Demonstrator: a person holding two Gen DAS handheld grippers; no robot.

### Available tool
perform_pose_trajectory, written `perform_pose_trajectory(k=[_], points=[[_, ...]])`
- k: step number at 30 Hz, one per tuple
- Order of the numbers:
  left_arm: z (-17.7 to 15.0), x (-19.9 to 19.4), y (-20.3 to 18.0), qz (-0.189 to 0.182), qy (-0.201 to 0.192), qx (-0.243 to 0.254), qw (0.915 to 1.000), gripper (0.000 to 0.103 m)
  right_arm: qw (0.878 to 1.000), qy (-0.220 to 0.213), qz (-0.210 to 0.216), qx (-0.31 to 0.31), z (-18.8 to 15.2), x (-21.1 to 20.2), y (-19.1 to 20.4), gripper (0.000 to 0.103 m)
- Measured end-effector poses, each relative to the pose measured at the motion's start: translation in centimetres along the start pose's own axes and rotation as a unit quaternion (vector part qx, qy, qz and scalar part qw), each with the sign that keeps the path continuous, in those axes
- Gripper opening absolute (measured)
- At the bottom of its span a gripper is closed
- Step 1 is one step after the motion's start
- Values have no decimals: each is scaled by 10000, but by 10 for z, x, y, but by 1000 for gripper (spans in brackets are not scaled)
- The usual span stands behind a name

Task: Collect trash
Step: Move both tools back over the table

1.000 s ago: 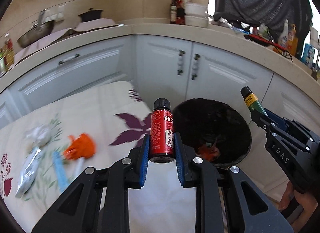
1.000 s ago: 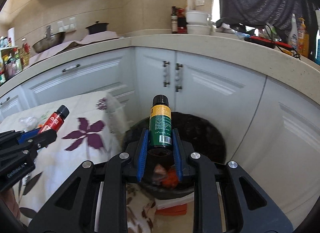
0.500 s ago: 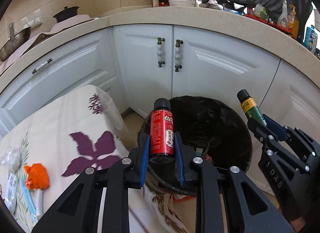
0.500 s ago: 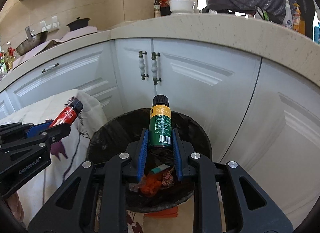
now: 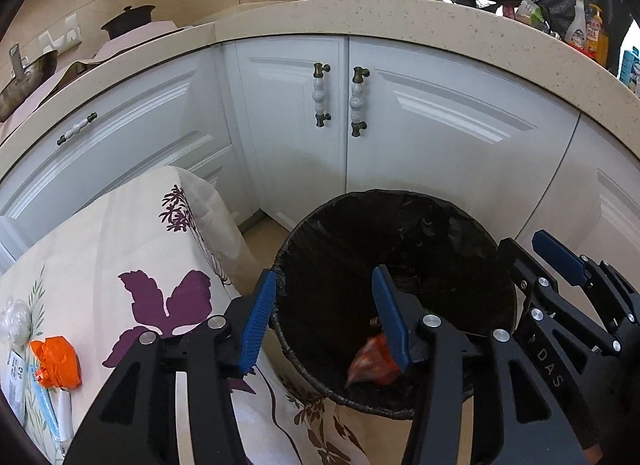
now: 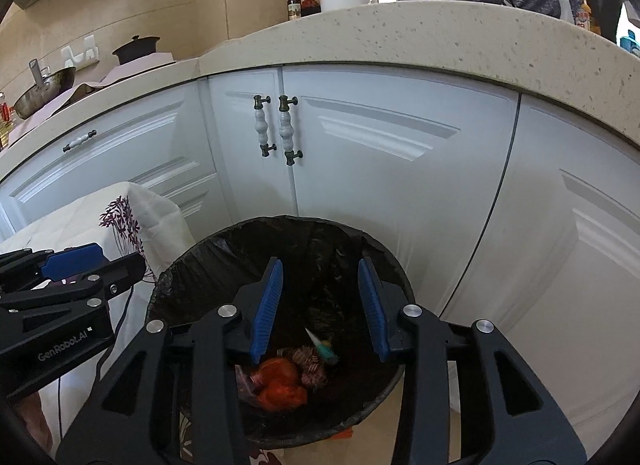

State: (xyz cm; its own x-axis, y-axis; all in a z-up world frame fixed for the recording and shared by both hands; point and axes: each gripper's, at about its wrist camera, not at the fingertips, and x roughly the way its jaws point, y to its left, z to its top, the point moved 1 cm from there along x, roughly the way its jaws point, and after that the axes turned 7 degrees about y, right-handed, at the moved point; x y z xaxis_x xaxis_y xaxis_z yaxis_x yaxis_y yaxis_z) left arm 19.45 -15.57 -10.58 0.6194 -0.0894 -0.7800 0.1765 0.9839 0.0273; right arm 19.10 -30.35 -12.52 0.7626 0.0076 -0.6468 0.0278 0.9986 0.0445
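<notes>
Both grippers, left [image 5: 324, 315] and right [image 6: 320, 305]: fingers wide, empty | above bin [image 6: 384, 253] | cabinets [image 6: 380, 153] behind | tablecloth [image 5: 120, 249] beside

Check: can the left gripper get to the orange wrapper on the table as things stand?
Probably yes. The left gripper is open and holds nothing, and the orange wrapper lies uncovered on the tablecloth to its left, with nothing between them. It would have to swing away from the bin.

One bin [image 5: 400, 249] with a black liner. Two grippers, left [image 5: 326, 319] and right [image 6: 320, 305], each with two blue pads. One table [image 5: 100, 265] carrying one orange wrapper [image 5: 56, 361]. Three cabinet handles show, and one dark pot [image 6: 136, 49] on the counter.
</notes>
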Motion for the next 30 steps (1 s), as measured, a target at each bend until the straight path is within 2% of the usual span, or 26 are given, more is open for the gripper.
perform_pose_trajectory(k=[8, 14, 18, 21, 30], points=[[3, -12, 18, 20, -111, -159, 9998, 52, 9999, -119, 23, -50, 5, -18, 12, 39], [-2, -36, 41, 128, -354, -318, 9988, 53, 9996, -218, 143, -56, 8, -36, 28, 39], [-13, -55, 66, 216, -488, -511, 9973, 56, 9991, -291, 296, -122, 8, -49, 47, 39], [-24, -69, 89, 350, -563, -673, 9955, 58, 9984, -353, 414, -178, 7, -58, 64, 48], [-69, -114, 170, 883, -754, -1359, 9839, 62, 9923, -423, 1028, -550, -1, -83, 140, 48]])
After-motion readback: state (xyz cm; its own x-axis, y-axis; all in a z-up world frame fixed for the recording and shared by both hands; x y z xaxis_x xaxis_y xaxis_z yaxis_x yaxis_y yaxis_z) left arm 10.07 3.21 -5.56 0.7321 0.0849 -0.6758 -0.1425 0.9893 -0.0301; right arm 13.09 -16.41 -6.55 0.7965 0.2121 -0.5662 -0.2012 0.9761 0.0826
